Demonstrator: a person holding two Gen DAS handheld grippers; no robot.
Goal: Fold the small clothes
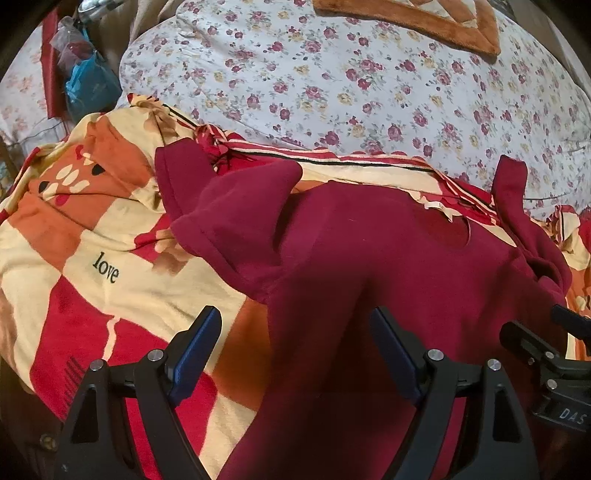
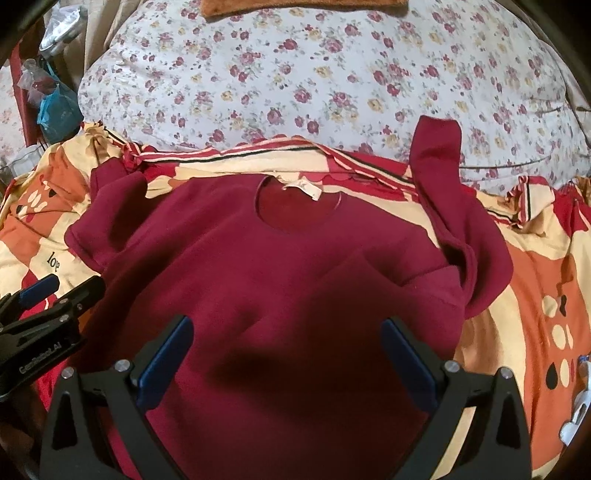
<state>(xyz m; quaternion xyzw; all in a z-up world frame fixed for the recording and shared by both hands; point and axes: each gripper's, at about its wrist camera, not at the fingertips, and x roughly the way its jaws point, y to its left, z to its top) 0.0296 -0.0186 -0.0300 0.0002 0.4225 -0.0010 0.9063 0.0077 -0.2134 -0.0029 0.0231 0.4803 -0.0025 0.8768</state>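
A small maroon long-sleeved top (image 2: 280,266) lies front-up on a patterned blanket, its round neckline and white label (image 2: 306,190) pointing away from me. The left sleeve (image 1: 229,206) is bunched and folded back; the right sleeve (image 2: 439,166) stretches up toward the floral duvet. My left gripper (image 1: 295,332) hovers open over the top's lower left edge, fabric below the gap. Over the top's lower middle, my right gripper (image 2: 288,343) stands open with nothing held. Each gripper shows at the edge of the other's view, the left gripper (image 2: 40,295) at the left, the right gripper (image 1: 546,354) at the right.
The red, orange and cream blanket (image 1: 110,258) with the word "love" covers the near bed. A white floral duvet (image 2: 295,85) rises behind it, with a brown mat (image 1: 424,22) on top. Plastic bags (image 1: 81,77) hang at the far left.
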